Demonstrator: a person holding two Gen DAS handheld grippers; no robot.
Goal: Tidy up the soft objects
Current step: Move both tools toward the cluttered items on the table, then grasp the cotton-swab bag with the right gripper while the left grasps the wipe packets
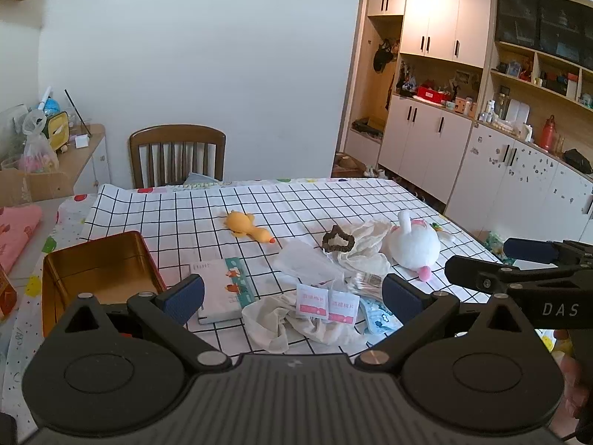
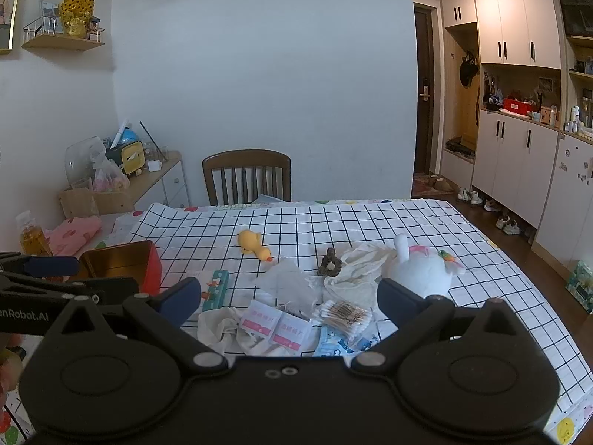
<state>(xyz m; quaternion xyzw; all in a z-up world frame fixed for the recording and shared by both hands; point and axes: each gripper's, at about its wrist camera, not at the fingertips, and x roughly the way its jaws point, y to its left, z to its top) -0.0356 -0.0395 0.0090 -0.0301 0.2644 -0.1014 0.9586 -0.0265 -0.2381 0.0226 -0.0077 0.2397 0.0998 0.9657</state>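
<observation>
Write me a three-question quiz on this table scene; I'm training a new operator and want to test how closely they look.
1. True or false: the open tin box has a toy inside it.
2. Which lies nearest the white plush toy? A) the yellow duck B) the dark scrunchie C) the book
3. How do the jaws of the left gripper and right gripper stand, and what do they hold?

Key: 1. False; nothing shows inside. 2. B. 3. Both open, holding nothing.
</observation>
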